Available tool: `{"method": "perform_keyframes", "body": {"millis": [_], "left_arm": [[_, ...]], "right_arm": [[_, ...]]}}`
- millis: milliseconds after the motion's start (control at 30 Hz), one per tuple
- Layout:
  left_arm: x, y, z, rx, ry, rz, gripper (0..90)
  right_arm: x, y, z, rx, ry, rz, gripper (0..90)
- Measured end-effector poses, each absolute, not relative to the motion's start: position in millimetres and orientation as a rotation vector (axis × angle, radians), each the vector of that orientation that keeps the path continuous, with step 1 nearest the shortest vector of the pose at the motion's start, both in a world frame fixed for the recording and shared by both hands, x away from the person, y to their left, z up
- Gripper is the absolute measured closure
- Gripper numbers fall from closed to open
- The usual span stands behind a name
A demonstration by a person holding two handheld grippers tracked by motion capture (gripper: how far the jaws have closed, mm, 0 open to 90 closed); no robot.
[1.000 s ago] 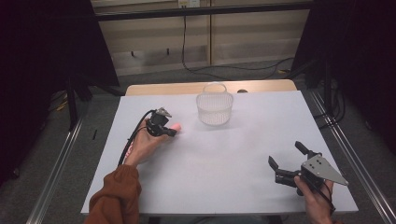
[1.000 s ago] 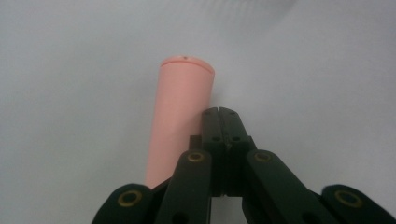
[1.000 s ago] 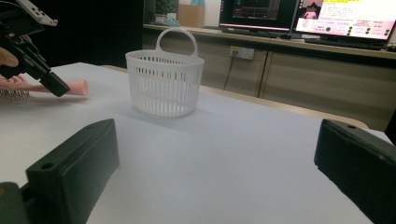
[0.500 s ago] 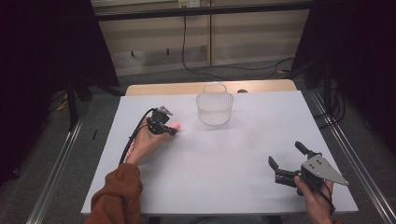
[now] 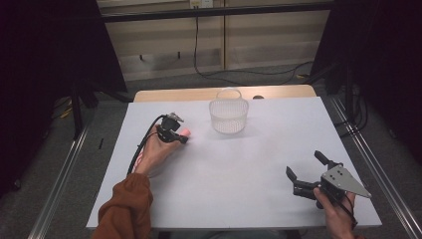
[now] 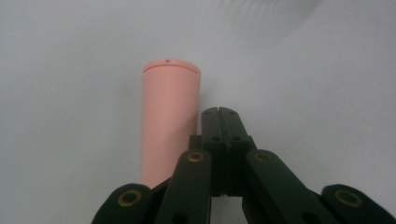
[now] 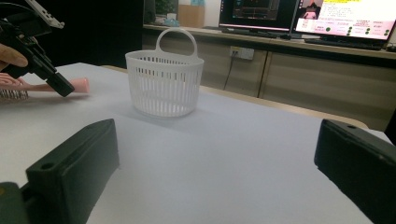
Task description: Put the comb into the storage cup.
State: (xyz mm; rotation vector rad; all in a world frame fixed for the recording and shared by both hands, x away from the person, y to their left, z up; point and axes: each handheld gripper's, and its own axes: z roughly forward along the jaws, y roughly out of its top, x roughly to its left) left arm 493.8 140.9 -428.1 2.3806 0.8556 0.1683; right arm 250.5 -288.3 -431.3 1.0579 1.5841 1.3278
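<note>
A pink hairbrush lies on the white table [image 5: 239,174], its round handle [image 5: 186,132] pointing at the white slotted basket [image 5: 228,116]. In the left gripper view the handle [image 6: 170,116] runs along the left side of my left gripper [image 6: 218,114]. The jaws are shut against each other, beside the handle and not around it. A hand in an orange sleeve holds that gripper [image 5: 183,140] low over the table. My right gripper [image 5: 304,164] rests near the front right corner, open with nothing between its fingers. From there I see the basket [image 7: 164,84], the brush handle [image 7: 79,85] and the left gripper [image 7: 63,87].
The basket stands upright with its handle up, at the back middle of the table. A wooden strip [image 5: 278,92] edges the far side. Metal rails [image 5: 62,174] run along the floor on both sides. Monitors [image 7: 345,18] sit on a far counter.
</note>
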Motion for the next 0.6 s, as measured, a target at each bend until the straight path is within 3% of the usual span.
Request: {"method": "perform_keyframes", "body": {"millis": [267,600], "left_arm": [[486.8,143.0,-422.2,2.371,0.818,0.165,88.5],[473.9,154.1,-409.6,2.310,0.742,0.241,79.7]], "right_arm": [[250.2,-288.3,-431.2,1.058,1.583,1.328,0.0],[250.1,-288.1,-430.9,1.054,1.584,1.329,0.0]]}}
